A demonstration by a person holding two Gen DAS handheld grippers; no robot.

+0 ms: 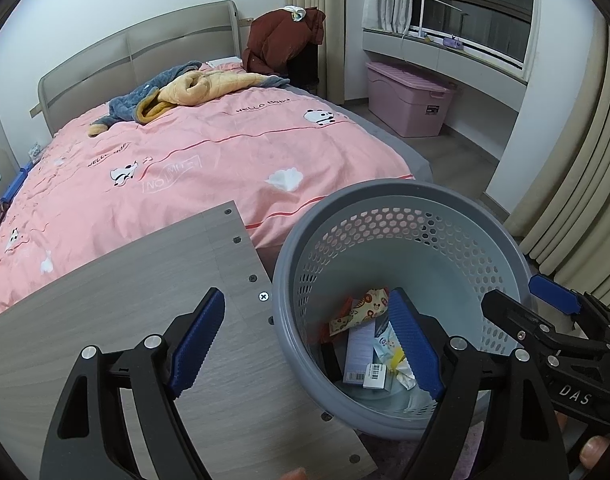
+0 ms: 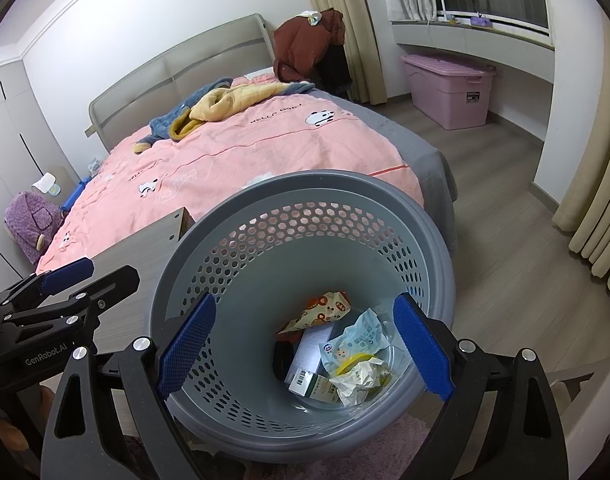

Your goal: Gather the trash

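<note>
Behind both grippers a pink quilted bed (image 1: 209, 160) is filling the bedroom, with a pale wood-grain tabletop (image 1: 105, 340) beneath the left gripper (image 1: 305, 344). Its jaws are standing spread and empty, 1 finger over the tabletop, the other over the round grey perforated plastic basket (image 2: 305, 192). The right gripper (image 2: 305, 344) is hovering above the basket mouth, jaws spread, holding nothing. Directly below them, crumpled wrappers and small cartons (image 2: 337, 364) are lying on the basket floor. Judging the drop finished, I would be scanning for any leftover trash while keeping both jaws wide and clear of the rim.
</note>
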